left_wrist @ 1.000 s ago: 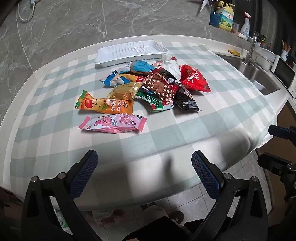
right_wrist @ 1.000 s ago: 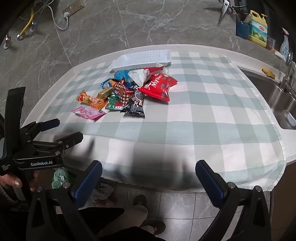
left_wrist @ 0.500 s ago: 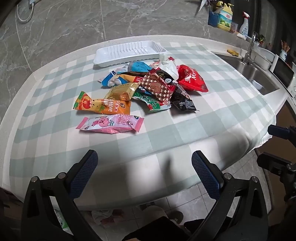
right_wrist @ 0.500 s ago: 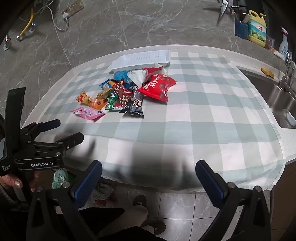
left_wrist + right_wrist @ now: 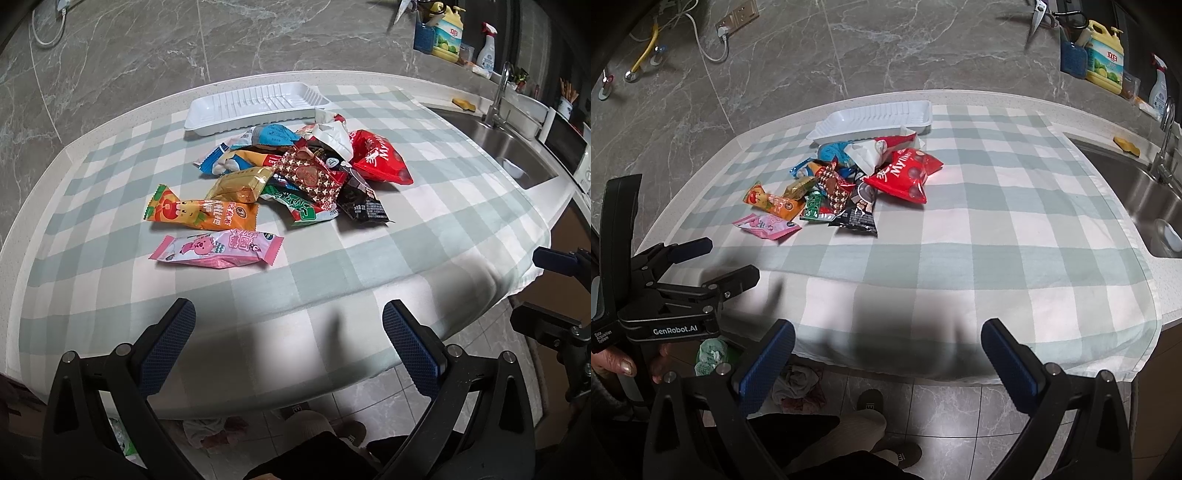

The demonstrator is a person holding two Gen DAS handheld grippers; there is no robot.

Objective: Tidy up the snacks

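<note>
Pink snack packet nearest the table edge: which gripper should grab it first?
Left, probably. The pink packet lies alone, just ahead of the open left gripper. From the right gripper it sits far off to the left, beyond the left gripper.

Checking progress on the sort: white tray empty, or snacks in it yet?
Empty. The white tray shows only its bare ribbed floor in both views; every packet, like the pink packet, lies on the checked cloth.

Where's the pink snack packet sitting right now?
The pink snack packet lies flat on the checked cloth at the pile's near left edge, just in front of the orange packet, apart from both grippers.
</note>
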